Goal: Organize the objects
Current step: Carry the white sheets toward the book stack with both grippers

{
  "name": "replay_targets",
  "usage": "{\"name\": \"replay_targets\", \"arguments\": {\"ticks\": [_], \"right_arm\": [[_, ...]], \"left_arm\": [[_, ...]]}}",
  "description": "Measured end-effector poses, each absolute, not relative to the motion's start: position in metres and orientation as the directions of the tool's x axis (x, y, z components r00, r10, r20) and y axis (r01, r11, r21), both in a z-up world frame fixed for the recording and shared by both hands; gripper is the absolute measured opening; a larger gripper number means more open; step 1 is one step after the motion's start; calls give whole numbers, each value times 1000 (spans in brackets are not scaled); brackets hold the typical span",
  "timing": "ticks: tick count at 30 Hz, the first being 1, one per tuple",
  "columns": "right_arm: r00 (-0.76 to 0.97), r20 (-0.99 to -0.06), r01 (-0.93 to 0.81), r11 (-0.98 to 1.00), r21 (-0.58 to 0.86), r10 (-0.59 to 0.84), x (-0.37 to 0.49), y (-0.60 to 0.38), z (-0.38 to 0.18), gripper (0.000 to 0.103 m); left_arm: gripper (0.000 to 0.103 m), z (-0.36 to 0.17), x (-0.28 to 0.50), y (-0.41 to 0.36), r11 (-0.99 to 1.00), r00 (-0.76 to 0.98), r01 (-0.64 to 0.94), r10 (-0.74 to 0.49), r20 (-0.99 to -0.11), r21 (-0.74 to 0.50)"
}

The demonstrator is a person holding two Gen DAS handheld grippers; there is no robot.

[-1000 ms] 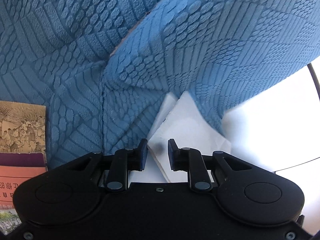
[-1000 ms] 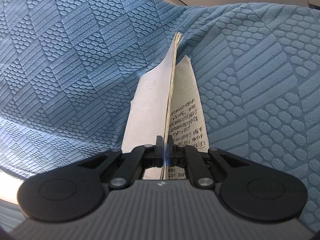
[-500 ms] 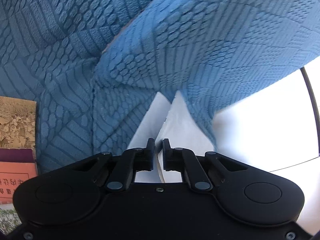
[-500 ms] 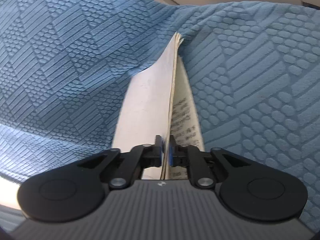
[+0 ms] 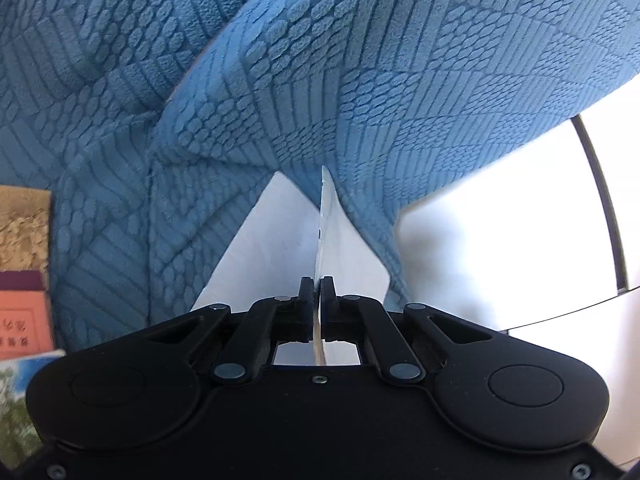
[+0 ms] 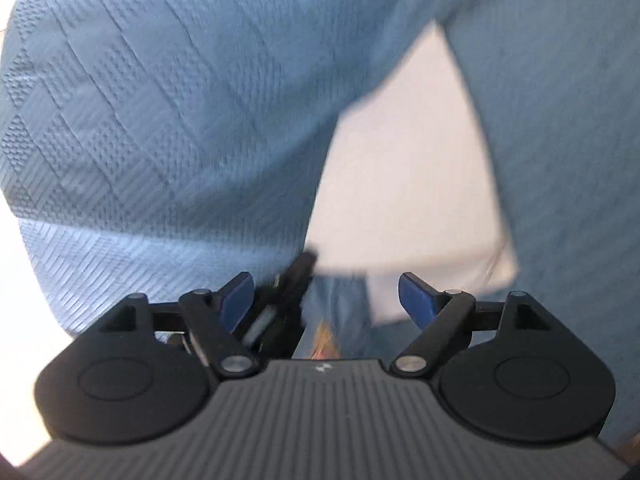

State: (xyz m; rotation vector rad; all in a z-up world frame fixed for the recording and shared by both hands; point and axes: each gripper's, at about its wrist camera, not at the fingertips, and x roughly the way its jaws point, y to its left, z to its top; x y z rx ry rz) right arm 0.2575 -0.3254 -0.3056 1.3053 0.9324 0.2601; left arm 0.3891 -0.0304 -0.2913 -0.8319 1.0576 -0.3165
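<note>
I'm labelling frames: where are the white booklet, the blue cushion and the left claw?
white booklet (image 5: 276,248), left wrist view, its left cover.
blue cushion (image 5: 420,80), left wrist view, its textured face.
left claw (image 5: 317,304), left wrist view, between its fingertips.

Blue quilted cushions (image 5: 400,80) crowd both sides of the white booklet (image 5: 264,248).

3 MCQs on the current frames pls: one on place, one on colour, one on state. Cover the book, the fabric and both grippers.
1. Where is the white book?
A. wedged between folds of the textured cover
B. on a shelf
C. on the floor

2. What colour is the textured cover?
A. red
B. blue
C. green

3. How do the hand-held grippers stand?
A. both open
B. both shut
C. left hand-held gripper shut on the book, right hand-held gripper open

Answers: 1 A, fabric rises on both sides of the book; 2 B, blue in both views; 3 C, left pads pinch the book's edge, while the right's jaws have just been opening, nothing between them.
</note>
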Motion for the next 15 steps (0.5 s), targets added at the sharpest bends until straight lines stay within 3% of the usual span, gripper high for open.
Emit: {"name": "replay_targets", "arguments": {"ticks": [8,15], "right_arm": [[606,-417,397,196,897,677,271,-293,-335,82],[680,-440,412,191,891,586,275,-309,-339,82]], "left_arm": [[1,-276,378,-26,622,488,-166,-622,-612,-765],[1,-262,367,-20,598,482,-166,-644,-593,-784]]}}
